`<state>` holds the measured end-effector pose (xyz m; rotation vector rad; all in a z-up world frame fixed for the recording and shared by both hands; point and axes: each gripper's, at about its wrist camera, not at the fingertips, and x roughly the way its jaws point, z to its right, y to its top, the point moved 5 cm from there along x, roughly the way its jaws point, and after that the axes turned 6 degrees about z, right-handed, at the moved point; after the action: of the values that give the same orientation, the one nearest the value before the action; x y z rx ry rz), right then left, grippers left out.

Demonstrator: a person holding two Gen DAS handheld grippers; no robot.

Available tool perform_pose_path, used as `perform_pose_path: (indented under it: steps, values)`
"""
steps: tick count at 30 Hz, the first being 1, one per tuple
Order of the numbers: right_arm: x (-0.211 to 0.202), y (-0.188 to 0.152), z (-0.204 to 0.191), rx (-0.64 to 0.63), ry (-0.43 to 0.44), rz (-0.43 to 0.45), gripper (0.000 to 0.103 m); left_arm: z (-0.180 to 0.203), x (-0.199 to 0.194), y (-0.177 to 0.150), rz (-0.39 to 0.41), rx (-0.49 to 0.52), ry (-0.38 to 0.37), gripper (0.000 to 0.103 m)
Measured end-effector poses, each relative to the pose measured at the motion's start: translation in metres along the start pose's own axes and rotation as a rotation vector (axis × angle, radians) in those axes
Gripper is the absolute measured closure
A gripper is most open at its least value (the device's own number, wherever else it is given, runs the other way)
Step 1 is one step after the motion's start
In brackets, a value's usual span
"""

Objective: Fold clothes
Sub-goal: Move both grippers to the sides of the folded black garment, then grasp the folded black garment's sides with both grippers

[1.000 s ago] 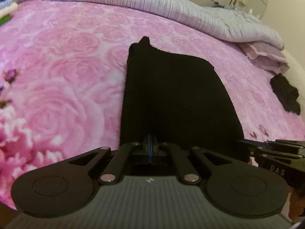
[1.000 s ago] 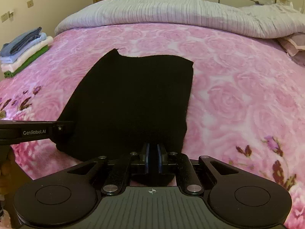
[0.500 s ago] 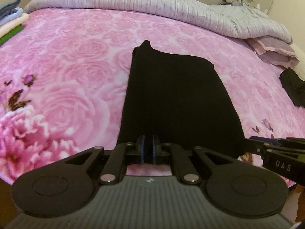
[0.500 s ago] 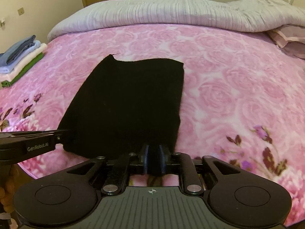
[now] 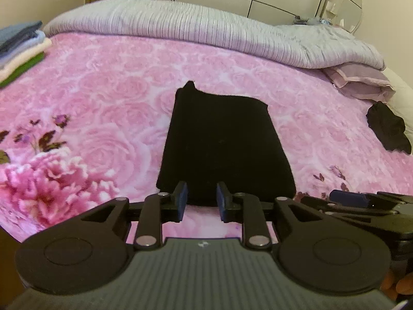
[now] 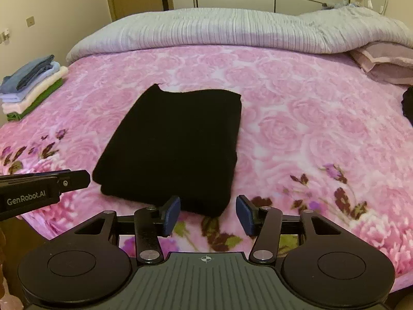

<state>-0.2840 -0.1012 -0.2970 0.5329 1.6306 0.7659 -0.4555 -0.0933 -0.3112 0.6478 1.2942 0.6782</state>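
A bed's pink rose blanket [image 6: 296,108] is carrying a folded black garment [image 6: 175,144], a stack of folded clothes [image 6: 31,85] and a rumpled grey quilt [image 6: 232,31].

The folded black garment [image 6: 175,147] lies mid-frame on the pink rose blanket [image 6: 296,118]. The right gripper [image 6: 207,215], bottom centre, has just been opening, nothing between its jaws. Folded clothes stack [image 6: 31,85] sits at left.

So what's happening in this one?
A person with tongs in each hand is folding clothes on a pink bedspread. The black garment lies folded flat. The left tongs and right tongs have just been opening, with nothing between them. A folded stack sits far left; another dark garment waits at right.
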Motion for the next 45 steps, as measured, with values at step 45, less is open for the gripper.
perform_pose_path:
  steps: [45]
  values:
    - [0.053,-0.012,0.119,0.681,0.251,-0.022,0.027,-0.108,0.088,0.009,-0.077,-0.459,-0.248,0.051]
